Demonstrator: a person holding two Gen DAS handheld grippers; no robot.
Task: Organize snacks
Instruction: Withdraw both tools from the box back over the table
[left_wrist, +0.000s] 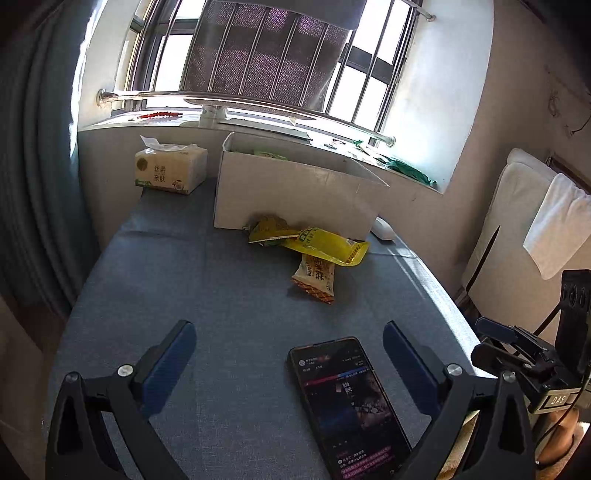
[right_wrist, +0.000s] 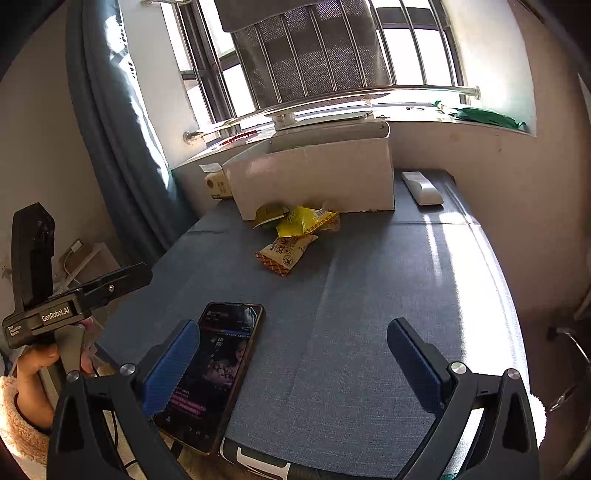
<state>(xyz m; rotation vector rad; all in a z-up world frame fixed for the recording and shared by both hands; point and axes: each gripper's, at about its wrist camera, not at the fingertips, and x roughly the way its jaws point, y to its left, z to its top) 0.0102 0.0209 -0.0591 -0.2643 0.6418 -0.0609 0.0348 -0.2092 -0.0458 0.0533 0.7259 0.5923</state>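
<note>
Three snack packets lie on the blue table in front of a white cardboard box (left_wrist: 295, 195): a small yellow-green packet (left_wrist: 271, 229), a long yellow packet (left_wrist: 328, 245) and a beige-orange packet (left_wrist: 316, 278). The box (right_wrist: 314, 177), the yellow packet (right_wrist: 304, 220) and the beige packet (right_wrist: 286, 253) also show in the right wrist view. My left gripper (left_wrist: 290, 345) is open and empty near the table's front edge. My right gripper (right_wrist: 293, 343) is open and empty, also at the front, well short of the snacks.
A black phone (left_wrist: 349, 402) with its screen lit lies at the front of the table. A tissue pack (left_wrist: 170, 169) stands left of the box. A white remote (right_wrist: 422, 187) lies right of the box. A windowsill runs behind; a curtain hangs on the left.
</note>
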